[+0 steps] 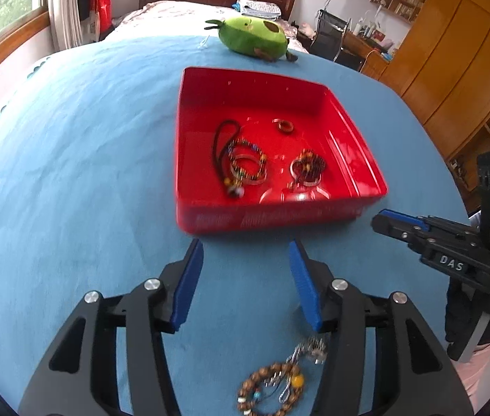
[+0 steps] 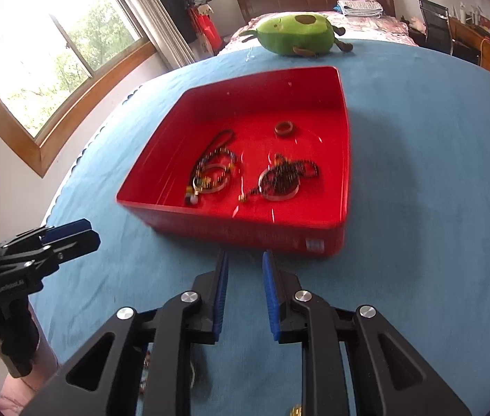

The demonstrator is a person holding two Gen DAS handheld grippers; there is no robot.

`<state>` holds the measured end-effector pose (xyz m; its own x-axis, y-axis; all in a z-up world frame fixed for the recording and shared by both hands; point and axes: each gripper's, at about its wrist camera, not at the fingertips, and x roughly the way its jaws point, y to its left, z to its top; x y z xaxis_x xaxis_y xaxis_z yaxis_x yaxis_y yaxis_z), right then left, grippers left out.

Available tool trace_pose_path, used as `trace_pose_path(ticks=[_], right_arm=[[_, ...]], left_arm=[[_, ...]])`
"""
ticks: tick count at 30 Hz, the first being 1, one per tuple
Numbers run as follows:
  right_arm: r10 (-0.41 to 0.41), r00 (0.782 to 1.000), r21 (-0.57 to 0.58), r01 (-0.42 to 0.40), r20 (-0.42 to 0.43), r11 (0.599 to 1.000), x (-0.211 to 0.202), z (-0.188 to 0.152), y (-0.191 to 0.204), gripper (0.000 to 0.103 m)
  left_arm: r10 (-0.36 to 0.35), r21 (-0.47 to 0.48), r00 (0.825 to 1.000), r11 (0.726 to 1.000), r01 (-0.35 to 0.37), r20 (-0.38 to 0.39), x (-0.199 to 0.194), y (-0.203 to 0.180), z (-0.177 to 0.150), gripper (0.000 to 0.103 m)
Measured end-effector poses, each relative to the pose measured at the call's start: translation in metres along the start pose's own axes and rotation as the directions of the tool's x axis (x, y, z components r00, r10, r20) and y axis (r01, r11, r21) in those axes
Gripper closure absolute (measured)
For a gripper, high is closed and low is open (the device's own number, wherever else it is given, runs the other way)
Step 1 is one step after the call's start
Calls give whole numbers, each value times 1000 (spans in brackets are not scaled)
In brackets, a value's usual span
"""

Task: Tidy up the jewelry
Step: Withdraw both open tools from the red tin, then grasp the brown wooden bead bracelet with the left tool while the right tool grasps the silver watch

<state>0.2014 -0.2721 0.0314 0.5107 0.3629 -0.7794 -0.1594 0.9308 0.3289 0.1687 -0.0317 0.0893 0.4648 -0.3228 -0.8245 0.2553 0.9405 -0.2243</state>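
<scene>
A red tray (image 1: 279,216) (image 2: 245,234) sits on the blue cloth just beyond both grippers. In it lie a black cord necklace with a silver bangle (image 1: 245,170) (image 2: 212,176), a dark bead string on a second bangle (image 1: 307,170) (image 2: 279,180) and a brown ring (image 1: 285,126) (image 2: 283,128). A wooden bead bracelet (image 1: 269,391) and a silvery chain (image 1: 311,350) rest on the cloth under my left gripper (image 1: 245,246), whose jaws stand wide with nothing between them. My right gripper (image 2: 245,254) shows a narrow empty gap. Each gripper also shows in the other's view, the right gripper (image 1: 383,216) and the left gripper (image 2: 85,232).
A green avocado plush (image 1: 253,36) (image 2: 297,34) lies behind the tray at the cloth's far edge. Beyond it is a bed with folded laundry. A window is to the left, a wooden wardrobe (image 1: 453,69) and a desk with a chair to the right.
</scene>
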Motion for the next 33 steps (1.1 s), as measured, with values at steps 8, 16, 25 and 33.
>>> trace_pose_path(ticks=[8, 16, 25, 33], right_arm=[[18, 1000, -10, -19, -19, 1000, -9, -43, 5, 81], [45, 998, -14, -46, -52, 999, -8, -76, 11, 78], [54, 994, -12, -55, -90, 998, -1, -99, 15, 78], [63, 993, -5, -64, -104, 998, 1, -104, 16, 77]], left_arm=[[18, 24, 1000, 1000, -17, -19, -3, 5, -42, 49], [25, 44, 996, 999, -21, -83, 8, 8, -85, 49], [12, 51, 993, 999, -6, -117, 13, 13, -118, 49], [3, 72, 989, 997, 7, -150, 23, 8, -133, 51]])
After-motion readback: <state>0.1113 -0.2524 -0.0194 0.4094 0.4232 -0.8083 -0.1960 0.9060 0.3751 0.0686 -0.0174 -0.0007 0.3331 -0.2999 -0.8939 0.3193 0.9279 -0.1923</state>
